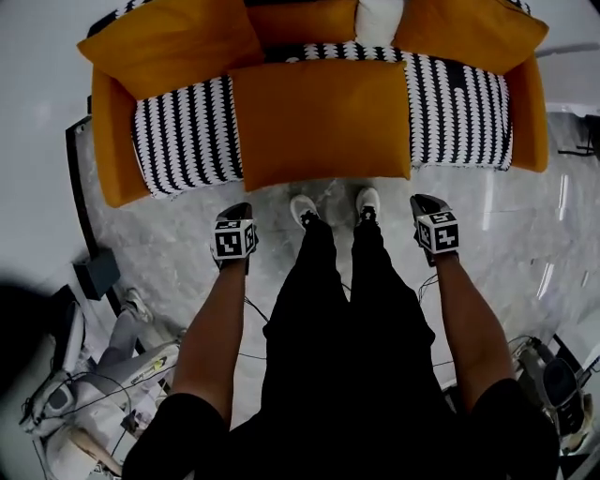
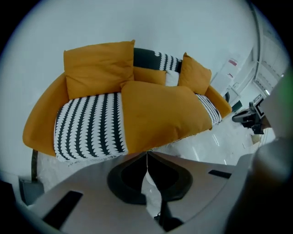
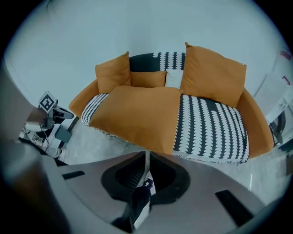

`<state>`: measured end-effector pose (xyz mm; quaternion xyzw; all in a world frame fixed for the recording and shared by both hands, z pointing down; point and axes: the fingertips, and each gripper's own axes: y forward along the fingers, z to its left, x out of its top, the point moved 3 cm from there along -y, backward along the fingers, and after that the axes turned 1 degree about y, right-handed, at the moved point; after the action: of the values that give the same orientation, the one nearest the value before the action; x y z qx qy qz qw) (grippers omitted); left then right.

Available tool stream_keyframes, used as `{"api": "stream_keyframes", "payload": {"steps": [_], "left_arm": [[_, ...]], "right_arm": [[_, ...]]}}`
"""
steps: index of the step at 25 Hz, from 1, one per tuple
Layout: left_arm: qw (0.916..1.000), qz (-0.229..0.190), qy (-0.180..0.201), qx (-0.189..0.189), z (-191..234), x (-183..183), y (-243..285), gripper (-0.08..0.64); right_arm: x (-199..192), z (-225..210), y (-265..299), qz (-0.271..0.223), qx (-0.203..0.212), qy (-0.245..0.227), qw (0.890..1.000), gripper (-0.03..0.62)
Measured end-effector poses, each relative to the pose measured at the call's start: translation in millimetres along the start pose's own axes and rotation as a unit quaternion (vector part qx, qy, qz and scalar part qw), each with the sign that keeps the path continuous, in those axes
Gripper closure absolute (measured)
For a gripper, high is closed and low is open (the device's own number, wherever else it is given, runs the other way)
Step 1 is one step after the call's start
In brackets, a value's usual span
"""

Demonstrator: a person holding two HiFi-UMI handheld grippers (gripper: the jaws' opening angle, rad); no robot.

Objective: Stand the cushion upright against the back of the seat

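Cushion (image 1: 319, 124) flat on seat (image 1: 183, 131), long axis left to right

One sofa (image 1: 111, 150) carries four orange cushions: one flat cushion (image 1: 319, 122), two big cushions (image 1: 178, 42) (image 1: 473, 28), one small cushion (image 2: 149, 75). There is one white cushion (image 1: 378, 19). Two grippers: left gripper (image 1: 234, 208), right gripper (image 1: 424, 201). Two shoes (image 1: 303, 208) (image 1: 367, 202)

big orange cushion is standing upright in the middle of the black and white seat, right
Not quite. The big orange fabric cushion is in the middle of the black and white patterned seat, but it lies flat on it, not upright. The head view shows this plainly.
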<state>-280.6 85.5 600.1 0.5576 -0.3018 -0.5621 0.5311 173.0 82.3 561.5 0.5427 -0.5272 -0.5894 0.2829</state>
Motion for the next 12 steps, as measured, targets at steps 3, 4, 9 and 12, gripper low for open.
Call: {"api": "stream_keyframes", "payload": {"steps": [3,4,9,12], "left_arm": [[0.9995,0.010,0.010,0.029,16.0,-14.0,33.3,0.541],[0.9992,0.011,0.016,0.035,14.3,-20.4,42.4,0.541],[0.9976,0.030,0.047,0.041,17.8,-42.3,75.4,0.535],[0.9951,0.052,0.075,0.037,28.1,-49.8,89.7,0.451]], "right_arm": [[-8.4,-20.0,26.7,0.004,-0.019,0.014,1.000,0.552],[-17.7,-29.4,32.1,0.006,-0.025,0.018,0.999,0.552],[-45.0,-53.7,65.9,0.036,-0.051,-0.013,0.998,0.550],[-52.5,-53.4,91.3,0.069,-0.055,-0.055,0.995,0.476]]}}
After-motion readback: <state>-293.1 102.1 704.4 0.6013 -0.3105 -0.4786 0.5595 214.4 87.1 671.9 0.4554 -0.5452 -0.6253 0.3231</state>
